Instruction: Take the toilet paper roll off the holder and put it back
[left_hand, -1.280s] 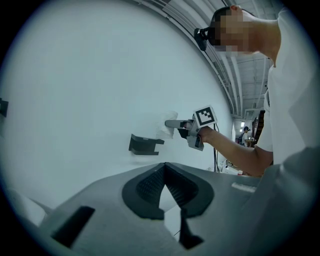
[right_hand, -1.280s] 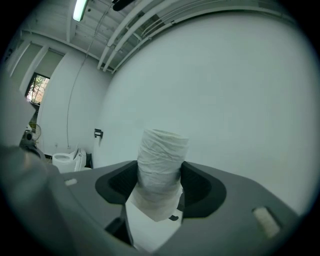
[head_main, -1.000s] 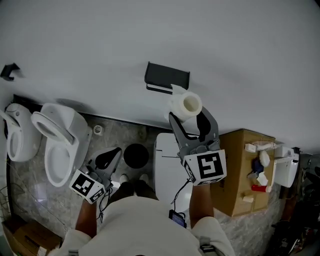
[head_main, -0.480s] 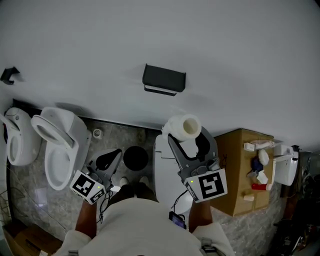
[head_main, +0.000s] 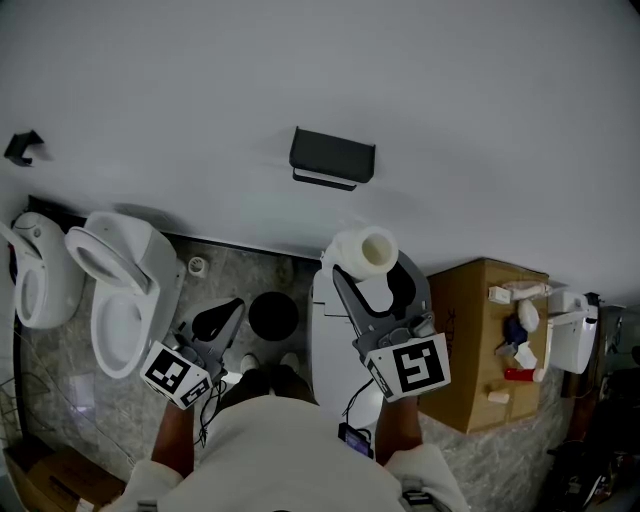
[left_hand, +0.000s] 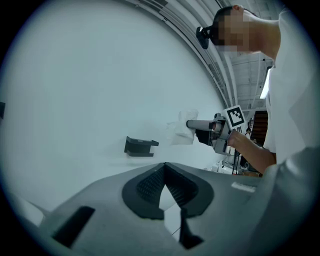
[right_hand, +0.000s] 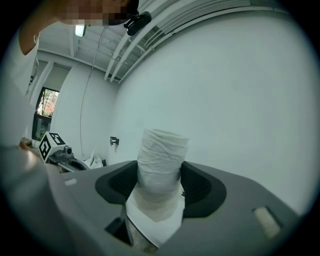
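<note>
The white toilet paper roll (head_main: 362, 250) sits clamped in the right gripper's (head_main: 370, 270) jaws, the black wall holder (head_main: 332, 158) beyond them bare, its return not yet done; the left gripper's (head_main: 228, 310) jaws are together.

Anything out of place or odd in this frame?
Only the toilet paper roll: it sits clamped in the right claw, clear of the black wall holder, which is bare. Its outer wraps look wrinkled.

White shirt (head_main: 280, 440); grey left tongs (head_main: 236, 302) and right tongs (head_main: 369, 264) bear black-and-white marker cubes (head_main: 412, 368).
</note>
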